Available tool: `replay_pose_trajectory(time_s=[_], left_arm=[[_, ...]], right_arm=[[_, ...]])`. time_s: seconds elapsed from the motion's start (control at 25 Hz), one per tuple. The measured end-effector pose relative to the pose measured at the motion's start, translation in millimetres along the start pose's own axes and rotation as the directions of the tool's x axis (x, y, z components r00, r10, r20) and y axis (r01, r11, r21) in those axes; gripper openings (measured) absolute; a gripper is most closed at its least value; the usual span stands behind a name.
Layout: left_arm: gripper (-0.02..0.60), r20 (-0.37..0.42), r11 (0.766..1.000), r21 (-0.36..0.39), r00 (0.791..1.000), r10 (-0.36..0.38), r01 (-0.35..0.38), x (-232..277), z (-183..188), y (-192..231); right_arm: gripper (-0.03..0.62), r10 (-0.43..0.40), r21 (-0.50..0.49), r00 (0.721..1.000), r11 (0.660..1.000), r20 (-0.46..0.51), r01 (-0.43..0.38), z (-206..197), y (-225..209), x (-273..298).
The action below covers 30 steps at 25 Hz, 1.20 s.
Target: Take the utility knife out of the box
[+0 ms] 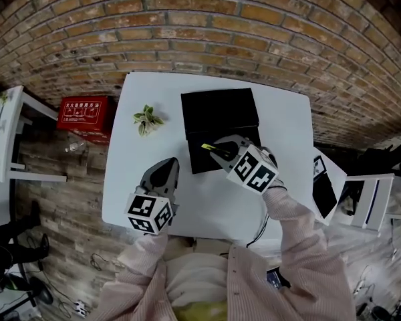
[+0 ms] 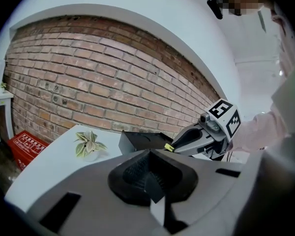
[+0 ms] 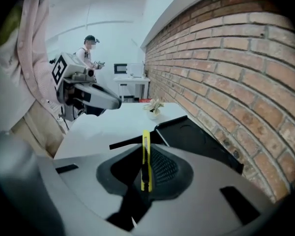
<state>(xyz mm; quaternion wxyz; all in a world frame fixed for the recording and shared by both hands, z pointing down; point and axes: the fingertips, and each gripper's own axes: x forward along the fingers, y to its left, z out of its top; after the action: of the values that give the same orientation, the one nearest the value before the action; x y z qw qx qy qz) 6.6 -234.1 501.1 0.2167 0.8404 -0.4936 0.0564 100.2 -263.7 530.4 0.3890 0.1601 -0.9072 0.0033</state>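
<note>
Right gripper [image 1: 222, 150] jaws clamped on yellow utility knife [image 3: 146, 154]; I hold it over the black box [image 1: 217, 112] on white table [image 1: 281, 122]. My left gripper [image 1: 169, 166]: jaws together, empty, near box.

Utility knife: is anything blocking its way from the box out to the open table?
Nothing visible does. The right gripper is shut on the utility knife, above the open black box. The white table on the near side of the box looks bare; the left gripper and small plant sit off to one side.
</note>
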Motion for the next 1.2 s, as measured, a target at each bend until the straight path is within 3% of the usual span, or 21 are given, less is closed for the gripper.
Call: replay_pose_trajectory(time_s=[0.12,0.24,0.52,0.88,1.2], left_arm=[[-0.009,0.022,0.999,0.041,1.0,-0.007,0.006,-4,12,-4],[-0.009,0.052,0.996,0.085,0.999,-0.01,0.006,-9,26,-8],[-0.009,0.119,0.988,0.154,0.992,-0.029,0.011,-20,58,-18],[-0.009,0.177,0.969,0.244,0.982,-0.065,0.02,-32,92,-36],[-0.009,0.239,0.96,0.28,0.969,-0.056,-0.013,-44,122,-41]], right_arm=[[0.052,-0.049,0.09,0.99,0.995,0.132,0.037,16,-1,-16],[0.052,-0.127,0.192,0.96,0.978,0.25,0.079,29,-6,-36],[0.052,-0.301,0.393,0.842,0.912,0.448,0.117,50,-14,-88],[0.052,-0.475,0.517,0.685,0.84,0.553,0.165,67,-21,-154],[0.052,-0.596,0.583,0.561,0.779,0.574,0.231,66,-28,-208]])
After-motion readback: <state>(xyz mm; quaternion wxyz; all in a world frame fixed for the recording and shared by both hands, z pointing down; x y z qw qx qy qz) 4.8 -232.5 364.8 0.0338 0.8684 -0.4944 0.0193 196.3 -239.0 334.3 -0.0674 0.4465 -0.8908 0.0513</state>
